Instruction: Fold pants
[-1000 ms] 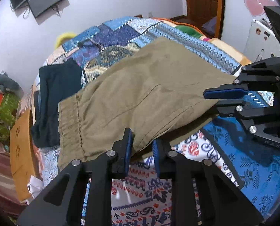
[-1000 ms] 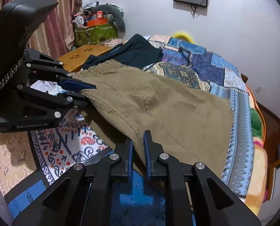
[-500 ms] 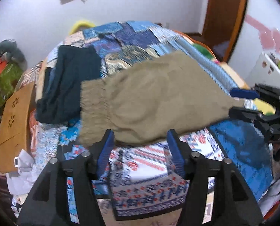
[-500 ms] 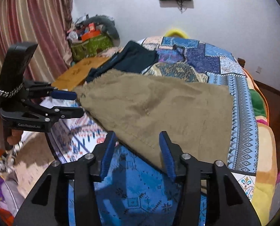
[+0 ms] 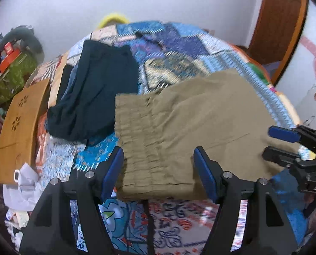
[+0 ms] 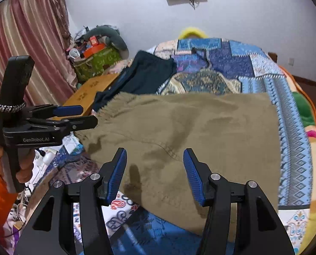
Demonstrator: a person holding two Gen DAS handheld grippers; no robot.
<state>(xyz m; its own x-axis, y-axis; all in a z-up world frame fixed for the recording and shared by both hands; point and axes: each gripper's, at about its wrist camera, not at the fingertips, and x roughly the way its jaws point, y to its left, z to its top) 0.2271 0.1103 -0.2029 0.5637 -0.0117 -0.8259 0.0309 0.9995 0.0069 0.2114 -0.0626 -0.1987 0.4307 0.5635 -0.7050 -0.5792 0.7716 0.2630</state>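
The olive-khaki pants (image 5: 192, 123) lie folded flat on the patterned bedspread, elastic waistband toward the left wrist view's near side. My left gripper (image 5: 158, 170) is open and empty, its jaws wide apart above the waistband edge. My right gripper (image 6: 154, 172) is open and empty above the pants (image 6: 190, 131) near their front edge. Each gripper shows in the other's view: the right one (image 5: 285, 144) at the pants' right end, the left one (image 6: 73, 116) at the waistband end, both apart from the cloth.
A dark navy garment (image 5: 98, 97) lies on the bed behind the waistband. A wooden lap table (image 5: 19, 127) sits at the bed's left edge. A green bag (image 6: 96, 61) with clutter stands by the curtain. A door (image 5: 281, 21) is at the right.
Both grippers let go of the pants, opened wide and pulled back. The pants dropped flat onto the bed.
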